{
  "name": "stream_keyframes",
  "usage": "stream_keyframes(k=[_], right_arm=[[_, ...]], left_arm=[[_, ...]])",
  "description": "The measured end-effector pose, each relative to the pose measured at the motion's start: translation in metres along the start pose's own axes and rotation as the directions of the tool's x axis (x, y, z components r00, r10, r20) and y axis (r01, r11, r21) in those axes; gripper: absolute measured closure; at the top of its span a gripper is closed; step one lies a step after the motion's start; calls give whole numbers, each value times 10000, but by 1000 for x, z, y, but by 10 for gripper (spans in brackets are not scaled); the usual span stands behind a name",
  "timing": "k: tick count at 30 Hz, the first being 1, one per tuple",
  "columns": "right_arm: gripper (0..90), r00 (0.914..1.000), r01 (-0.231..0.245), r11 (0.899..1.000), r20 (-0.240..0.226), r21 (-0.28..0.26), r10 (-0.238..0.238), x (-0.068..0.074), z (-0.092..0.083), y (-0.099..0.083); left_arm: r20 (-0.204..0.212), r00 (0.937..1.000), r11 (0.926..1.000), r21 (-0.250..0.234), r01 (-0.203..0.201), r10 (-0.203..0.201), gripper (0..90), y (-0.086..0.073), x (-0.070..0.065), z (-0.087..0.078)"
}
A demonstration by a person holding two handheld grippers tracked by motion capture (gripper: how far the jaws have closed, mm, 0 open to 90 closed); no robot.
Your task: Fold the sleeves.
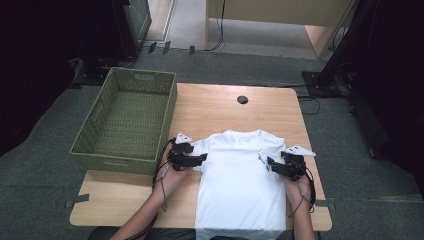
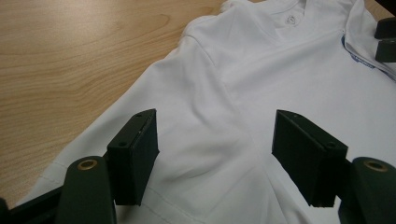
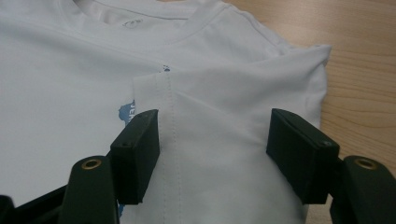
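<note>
The white T-shirt [image 1: 240,185] is spread flat on the wooden table [image 1: 220,107], collar toward the far edge and hem hanging over the near edge, between the two hands. It is laid right of the green woven basket [image 1: 127,120], which is set at the table's far left corner and overhangs its left edge, probably so that the garment can be dropped in once folded.

The left gripper [image 2: 215,158] is held over the shirt's left sleeve and side seam, its jaws parted wide with cloth beneath them but nothing pinched; in the high view it [image 1: 187,157] is seen at the shirt's left edge. The right gripper [image 3: 215,156] is likewise spread apart, and no fabric is clamped, though the right sleeve is seen already turned in over the chest, partly covering a blue print [image 3: 126,112]. In the high view it [image 1: 285,165] is placed at the shirt's right edge.

The two grippers appear to be kept at matching shoulder positions so that both sides can be folded evenly; a sleeve fold is judged to be the step in hand.
</note>
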State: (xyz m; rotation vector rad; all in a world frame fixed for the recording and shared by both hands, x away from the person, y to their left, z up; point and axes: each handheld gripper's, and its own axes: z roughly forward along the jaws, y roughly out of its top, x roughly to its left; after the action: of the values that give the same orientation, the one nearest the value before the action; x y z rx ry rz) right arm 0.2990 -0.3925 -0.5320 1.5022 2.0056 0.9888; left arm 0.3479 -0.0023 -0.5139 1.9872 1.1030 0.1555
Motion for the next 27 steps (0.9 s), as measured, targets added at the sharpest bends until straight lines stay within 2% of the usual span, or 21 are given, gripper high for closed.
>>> stream_keyframes(k=[15,27], right_arm=[[343,9998,-121,9999,165,-19,121,-9,-2,-2],[343,9988,-315,9995,370,-45,317,-15,-4,-2]], left_arm=[[-235,9997,9998,-143,101,-104,315,-3,4,3],[-421,9989,9985,-526,164,-186,309,-4,5,3]])
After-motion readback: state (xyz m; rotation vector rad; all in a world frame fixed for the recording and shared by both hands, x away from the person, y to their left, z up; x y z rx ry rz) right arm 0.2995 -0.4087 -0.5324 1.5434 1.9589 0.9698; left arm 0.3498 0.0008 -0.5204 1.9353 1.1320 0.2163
